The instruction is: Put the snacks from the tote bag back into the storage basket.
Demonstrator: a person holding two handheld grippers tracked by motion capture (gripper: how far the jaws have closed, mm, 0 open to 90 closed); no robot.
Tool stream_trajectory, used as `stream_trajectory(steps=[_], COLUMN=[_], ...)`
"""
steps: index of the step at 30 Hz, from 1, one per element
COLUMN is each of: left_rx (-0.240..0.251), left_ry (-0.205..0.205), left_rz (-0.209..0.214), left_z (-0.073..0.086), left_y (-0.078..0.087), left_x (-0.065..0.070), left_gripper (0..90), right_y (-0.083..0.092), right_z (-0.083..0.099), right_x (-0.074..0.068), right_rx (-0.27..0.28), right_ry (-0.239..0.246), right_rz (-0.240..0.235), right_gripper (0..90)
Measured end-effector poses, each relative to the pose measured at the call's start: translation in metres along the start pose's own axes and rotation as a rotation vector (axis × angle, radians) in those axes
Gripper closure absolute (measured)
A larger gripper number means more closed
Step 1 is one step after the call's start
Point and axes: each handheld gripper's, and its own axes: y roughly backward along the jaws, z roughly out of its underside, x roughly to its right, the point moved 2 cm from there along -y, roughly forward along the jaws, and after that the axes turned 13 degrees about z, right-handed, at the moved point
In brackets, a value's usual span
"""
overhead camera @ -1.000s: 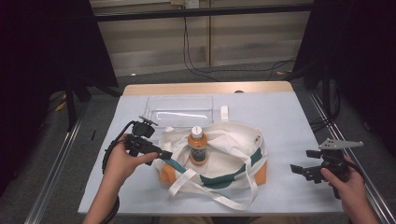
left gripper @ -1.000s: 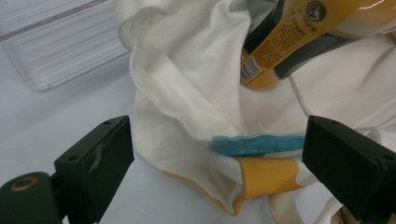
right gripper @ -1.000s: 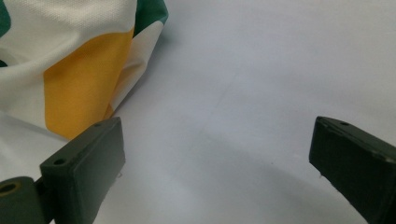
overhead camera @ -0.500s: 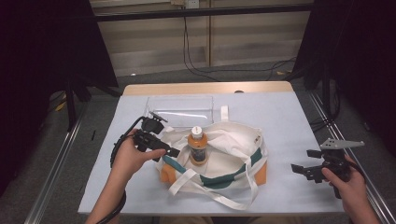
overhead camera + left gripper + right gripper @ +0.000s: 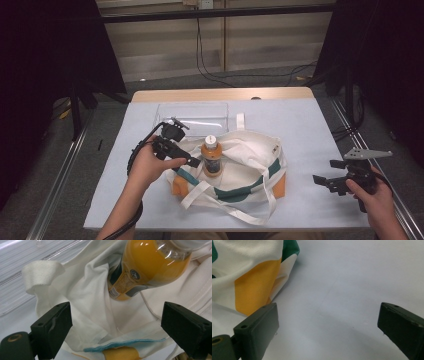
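Nearest the person's side of the table, the right gripper (image 5: 325, 181) rests low on the grey cover, its jaws spread wide with nothing between them, pointing toward the bag's orange corner but well apart from it. Farther in, the cloth bag (image 5: 250, 170) lies slumped in the middle of the table (image 5: 300, 125), and the juice bottle (image 5: 212, 156) stands upright inside its mouth, long axis vertical, white cap up. Left of the bottle, the left gripper (image 5: 195, 162) hovers at the bag's rim, jaws open and empty, aimed straight at the bottle. In the left gripper view the bottle (image 5: 150, 267) sits just ahead and slightly to the right of the gap, with folded cloth (image 5: 90, 307) between. That hand is much the nearer, so it looks best placed to close sideways on the bottle. Beyond the bag lies a clear plastic tray (image 5: 192, 114).
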Motion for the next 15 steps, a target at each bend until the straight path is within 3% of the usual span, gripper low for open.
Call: stream_trajectory(steps=[15], left_rx=[-0.043], left_ry=[-0.015], left_rz=[0.013], left_z=[-0.0066], left_y=[-0.0086], left_x=[0.0041], left_gripper=[10.0], right_y=[0.0011], right_z=[-0.0009], right_x=[-0.0004], right_rx=[0.002], right_ry=[-0.004], right_rz=[0.001], right_gripper=[3.6])
